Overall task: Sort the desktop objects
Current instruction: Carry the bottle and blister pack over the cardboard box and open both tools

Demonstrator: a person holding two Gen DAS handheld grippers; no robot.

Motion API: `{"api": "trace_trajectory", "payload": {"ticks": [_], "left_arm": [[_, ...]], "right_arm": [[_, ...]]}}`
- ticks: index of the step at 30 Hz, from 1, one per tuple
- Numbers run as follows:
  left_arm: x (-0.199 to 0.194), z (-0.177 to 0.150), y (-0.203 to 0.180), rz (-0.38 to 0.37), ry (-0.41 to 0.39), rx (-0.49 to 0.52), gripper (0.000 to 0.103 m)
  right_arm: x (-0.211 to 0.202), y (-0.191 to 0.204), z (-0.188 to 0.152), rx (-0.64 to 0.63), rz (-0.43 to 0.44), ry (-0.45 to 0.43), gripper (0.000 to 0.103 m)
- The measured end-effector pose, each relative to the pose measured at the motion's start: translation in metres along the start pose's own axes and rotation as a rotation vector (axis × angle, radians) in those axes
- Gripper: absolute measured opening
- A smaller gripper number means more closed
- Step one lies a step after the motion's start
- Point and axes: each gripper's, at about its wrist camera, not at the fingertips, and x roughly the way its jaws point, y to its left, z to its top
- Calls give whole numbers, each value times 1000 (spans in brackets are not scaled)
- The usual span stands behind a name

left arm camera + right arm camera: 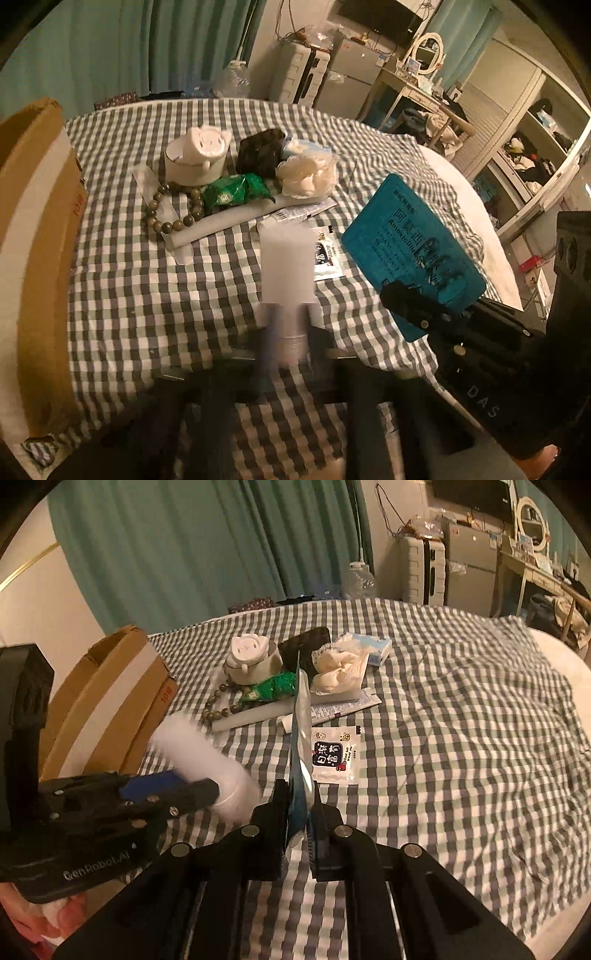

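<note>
Two grippers are each closed on a thing above the checked cloth, the left gripper (207, 794) on a white tube (199, 753) and the right gripper (299, 805) on a blue packet (410, 254), so I think next each goes to the box (110, 698) at the left edge.

left gripper (218, 794): black two-finger, tilted downward, jaws clamped on white plastic bottle (207, 760) | right gripper (299, 812): black two-finger, tilted downward, jaws pinching flat teal medicine packet (410, 247) edge-on
</note>
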Motion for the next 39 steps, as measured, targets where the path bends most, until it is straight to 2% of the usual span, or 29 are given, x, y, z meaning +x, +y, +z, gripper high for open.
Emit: {"api": "trace_trajectory", "payload": {"ticks": [3,6,8,10,11,15,17,21,27,30,32,36,39], "left_arm": [[7,0,-4,16,28,23,5],[32,-9,-2,54,108,34,9],[48,-17,0,52,136,12,18],[59,-20,-1,57,146,1,47],[64,-20,-2,68,149,3,51],[90,-16,-6,50,207,6,52],[101,-13,-7,57,231,10,49],[95,-12,-7,30,215,8,48],[37,3,-8,12,75,-28,48],[-13,19,-10,0,-25,-29,48],[-62,32,-7,-29,-122,-47,48],[-140,51,3,-2,-239,-35,48],[-187,68,16,38,-270,-18,48]], "right_arm": [[-11,7,-3,-15,-5,-6,9],[-13,11,-7,-11,0,-4,9],[-11,9,-11,-8,-3,1,9],[-10,5,-14,4,1,8,9],[-8,1,-16,13,2,15,9],[1,-12,-21,44,1,41,9],[4,-18,-22,63,2,48,9],[6,-27,-24,90,-3,56,9],[-9,-19,-16,80,-19,31,9],[-29,-9,-1,77,-18,-5,9],[-45,0,11,75,-3,-37,9],[-81,37,43,17,35,-119,9],[-100,78,67,-45,88,-163,9]]}}
